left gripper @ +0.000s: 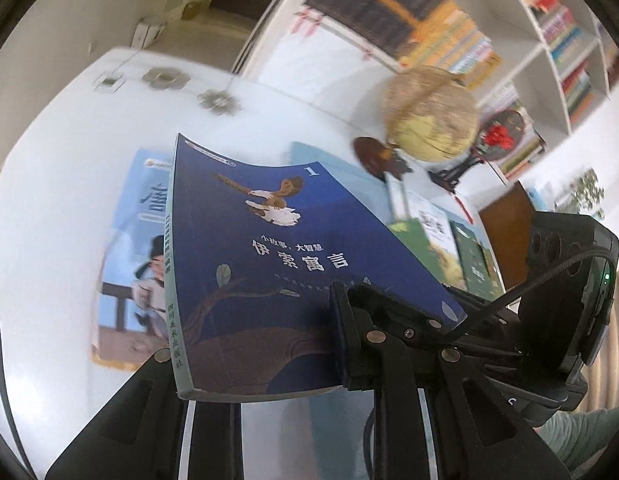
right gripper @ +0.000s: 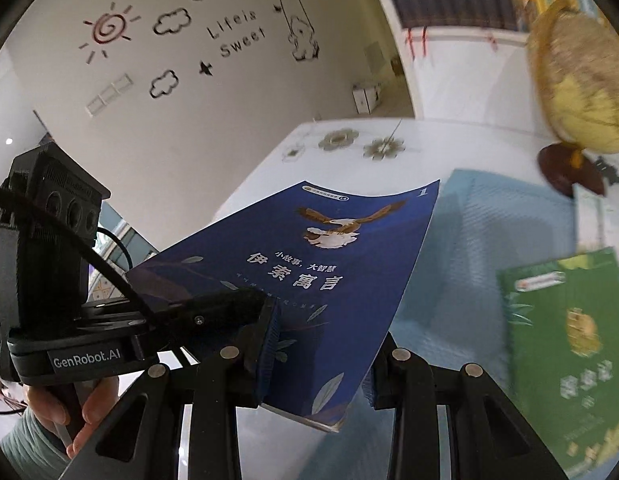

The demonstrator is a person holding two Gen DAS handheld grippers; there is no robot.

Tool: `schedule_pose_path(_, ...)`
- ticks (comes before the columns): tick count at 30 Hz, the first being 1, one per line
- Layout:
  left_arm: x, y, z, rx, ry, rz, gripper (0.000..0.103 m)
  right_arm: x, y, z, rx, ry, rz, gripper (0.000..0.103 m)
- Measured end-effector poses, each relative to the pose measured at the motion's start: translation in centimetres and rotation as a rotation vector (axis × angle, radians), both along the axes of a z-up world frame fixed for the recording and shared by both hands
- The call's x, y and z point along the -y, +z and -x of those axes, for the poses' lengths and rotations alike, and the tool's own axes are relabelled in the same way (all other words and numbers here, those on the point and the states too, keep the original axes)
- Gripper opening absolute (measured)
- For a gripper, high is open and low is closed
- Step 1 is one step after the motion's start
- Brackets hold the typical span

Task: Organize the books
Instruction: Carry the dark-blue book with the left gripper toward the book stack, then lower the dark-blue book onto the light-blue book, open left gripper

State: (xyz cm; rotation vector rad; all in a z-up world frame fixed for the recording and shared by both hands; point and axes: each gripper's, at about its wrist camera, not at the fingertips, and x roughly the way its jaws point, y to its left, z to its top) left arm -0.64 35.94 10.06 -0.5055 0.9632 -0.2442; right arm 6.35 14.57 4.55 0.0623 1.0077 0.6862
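A dark blue book [left gripper: 269, 248] with an eagle on its cover hangs tilted above the white table [left gripper: 49, 200], held from both sides. My left gripper [left gripper: 253, 344] is shut on its lower part, one blue pad [left gripper: 341, 340] pressing on the cover and the other finger under the spine. In the right wrist view the same dark blue book [right gripper: 329, 248] sits between the fingers of my right gripper [right gripper: 325, 360], which is shut on its lower corner. The body of the left gripper [right gripper: 49, 280] shows at the left there, with a hand [right gripper: 89, 412] on its handle.
On the table lie a light blue book [left gripper: 129, 260] with a painted figure, a pale teal book [right gripper: 489, 240] and a green book [right gripper: 569, 340]. A globe [left gripper: 429, 116] on a dark base stands behind them. A white bookshelf [left gripper: 409, 12] full of books rises beyond.
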Motion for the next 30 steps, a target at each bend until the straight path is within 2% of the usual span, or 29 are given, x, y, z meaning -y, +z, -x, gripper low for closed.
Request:
schedule_pose_path(8,-2.8,-3.1,-1.4,-0.029,0.019,0.072,0.020,-2.2,-2.4,-2.1,-0.064,-0.020,0.014,0.033)
schedule_pose_path(14,-3.6,-5.0,-0.8,-0.075,0.035,0.093,0.028,-2.1,-3.9,-2.5,-0.129,-0.032,0.016,0.033)
schedule_pose_path(16,-4.1,-5.7,-0.6,-0.098,0.056,0.104,0.030,-2.3,-4.5,-2.7,-0.150,-0.028,0.017,0.033)
schedule_pose_path(20,-5.3,-6.5,0.0,-0.133,0.114,0.149,0.028,-3.0,-5.2,-2.9,-0.157,-0.028,0.025,0.033)
schedule_pose_path(22,-5.7,-6.8,0.5,-0.142,0.152,0.154,0.029,-3.0,-5.7,-3.2,-0.189,-0.032,0.020,0.033)
schedule_pose_path(25,-6.5,-7.4,1.8,-0.170,0.224,0.140,0.030,-3.2,-6.7,-3.5,-0.241,-0.027,0.017,0.033)
schedule_pose_path(30,-6.9,-7.8,3.5,-0.205,0.282,0.057,0.030,-3.6,-8.2,-3.3,-0.273,-0.006,0.067,0.034)
